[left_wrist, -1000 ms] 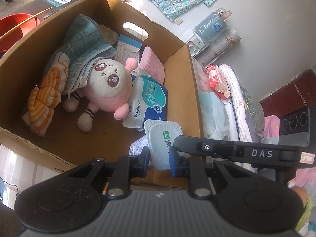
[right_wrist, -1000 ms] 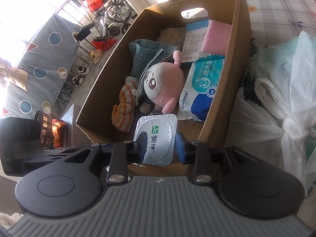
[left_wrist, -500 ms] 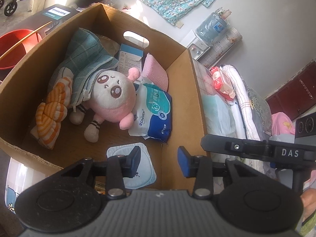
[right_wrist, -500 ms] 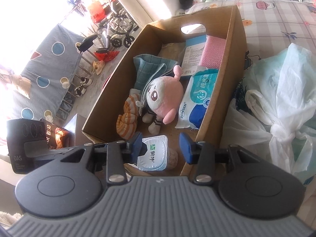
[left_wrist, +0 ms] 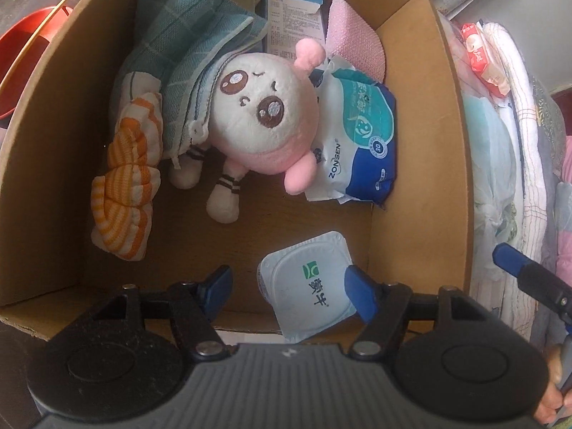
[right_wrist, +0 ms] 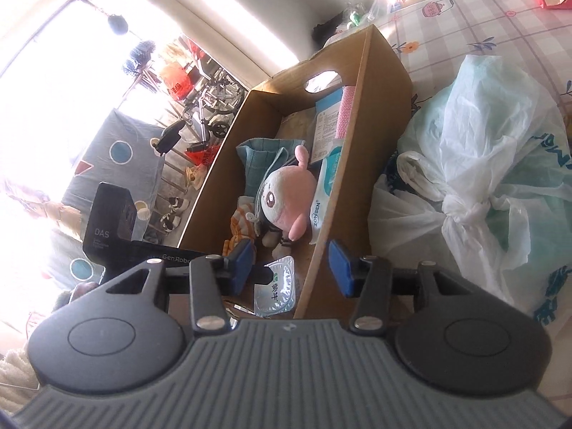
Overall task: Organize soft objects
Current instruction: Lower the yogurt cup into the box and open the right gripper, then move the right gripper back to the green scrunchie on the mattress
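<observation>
Now that both grippers have released it, the yogurt cup (left_wrist: 310, 286) rests at the cardboard box's (left_wrist: 418, 186) 6 o'clock corner. The left gripper (left_wrist: 287, 293) and right gripper (right_wrist: 291, 268) hold their jaws spread, empty. Next soft item awaits.

A lived-in home, likely a bedroom: a bed with a checked, flower-printed sheet (right_wrist: 500, 18) carries a cardboard box (right_wrist: 386, 114) of household soft goods (a plush toy (left_wrist: 264, 125), a teal towel (left_wrist: 186, 46)). Tied plastic bags (right_wrist: 482, 164) lie beside it, folded quilts (left_wrist: 514, 114) are stacked nearby, and shoes (right_wrist: 171, 211) sit on the floor by the window.
</observation>
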The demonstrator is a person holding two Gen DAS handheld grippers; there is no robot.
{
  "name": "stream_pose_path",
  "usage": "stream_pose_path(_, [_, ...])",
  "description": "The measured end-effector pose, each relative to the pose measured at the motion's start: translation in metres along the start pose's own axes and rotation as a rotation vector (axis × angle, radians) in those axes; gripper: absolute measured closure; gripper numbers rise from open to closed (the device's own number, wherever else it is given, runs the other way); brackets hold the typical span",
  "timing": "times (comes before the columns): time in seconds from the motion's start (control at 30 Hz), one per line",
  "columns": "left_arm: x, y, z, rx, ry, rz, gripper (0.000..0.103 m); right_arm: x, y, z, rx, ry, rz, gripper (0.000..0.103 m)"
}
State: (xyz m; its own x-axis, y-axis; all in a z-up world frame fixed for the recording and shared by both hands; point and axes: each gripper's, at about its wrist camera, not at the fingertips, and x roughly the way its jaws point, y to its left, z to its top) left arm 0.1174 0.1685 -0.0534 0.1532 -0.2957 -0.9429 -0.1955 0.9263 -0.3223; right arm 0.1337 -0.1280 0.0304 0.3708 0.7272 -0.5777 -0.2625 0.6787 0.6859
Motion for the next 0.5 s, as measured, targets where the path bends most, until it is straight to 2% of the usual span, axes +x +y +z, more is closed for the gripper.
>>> stream_pose_path(0.17, [0.021,-0.006,0.002,-0.027,0.074,-0.063,0.039,-0.012,-0.022,0.0,0.056,-0.043,0.002,0.055])
stream_pose_path(0.27, [0.023,-0.011,0.0,-0.023,0.035,-0.073,0.041,-0.019,-0.036,-0.003,0.095,-0.063,-0.001,0.055])
stream_pose_path(0.5, [0.027,-0.018,-0.004,-0.07,0.014,-0.148,0.042,-0.033,-0.066,-0.016,0.178,-0.101,-0.013,0.055])
